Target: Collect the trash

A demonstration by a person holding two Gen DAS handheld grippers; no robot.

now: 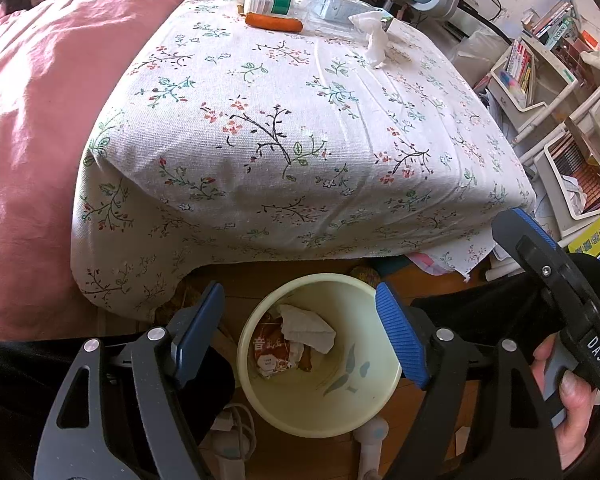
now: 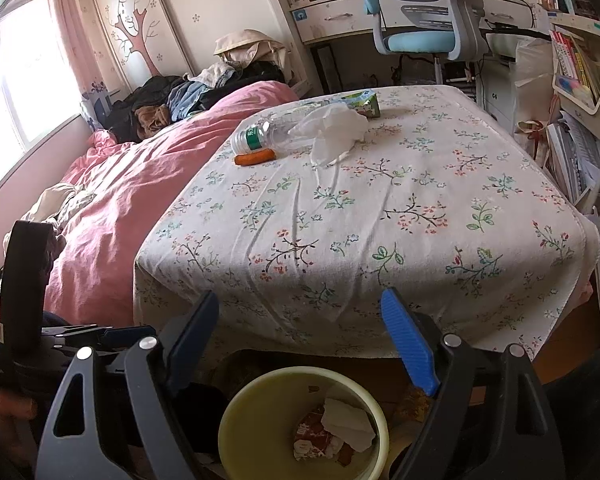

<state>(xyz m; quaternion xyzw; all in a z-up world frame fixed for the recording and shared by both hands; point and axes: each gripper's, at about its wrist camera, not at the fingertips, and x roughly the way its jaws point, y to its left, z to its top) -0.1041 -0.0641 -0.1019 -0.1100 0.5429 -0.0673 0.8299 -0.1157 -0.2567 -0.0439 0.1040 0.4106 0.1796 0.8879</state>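
Bedroom setting: a table covered by a floral cloth (image 2: 380, 208) stands beside a bed with a pink quilt (image 2: 132, 184); a desk chair (image 2: 420, 20) and bookshelves occupy the far side.

Nearest the cameras, a pale bin (image 1: 320, 412) stands on the wooden floor just below the table's near edge. It already holds a crumpled tissue and a red wrapper.

The left gripper (image 1: 300, 332) hovers over the bin with jaws wide and nothing between them. The right gripper (image 2: 300, 344) sits just beside it, also wide and empty, aimed across the table. A hand (image 1: 568, 396) grips the right tool's handle.

The near and middle cloth area is bare. All remaining trash lies at the far end, 4 items close together:
1. Orange sausage-shaped item (image 2: 255, 157): small, light, probably smooth-skinned. Grip across its middle.
2. Clear plastic bottle (image 2: 268, 136), lying on its side, touching or nearly touching item 1. Light, appears empty, thin-walled, likely to roll and dent. Grip across the body near the green label, not the neck.
3. Crumpled white tissue (image 2: 332, 132), resting against the bottle. Soft, nearly weightless, compresses fully. Pinch the highest fold.
4. Green carton (image 2: 360, 104), farthest away. Light, stiff-sided. Grip across the narrow faces
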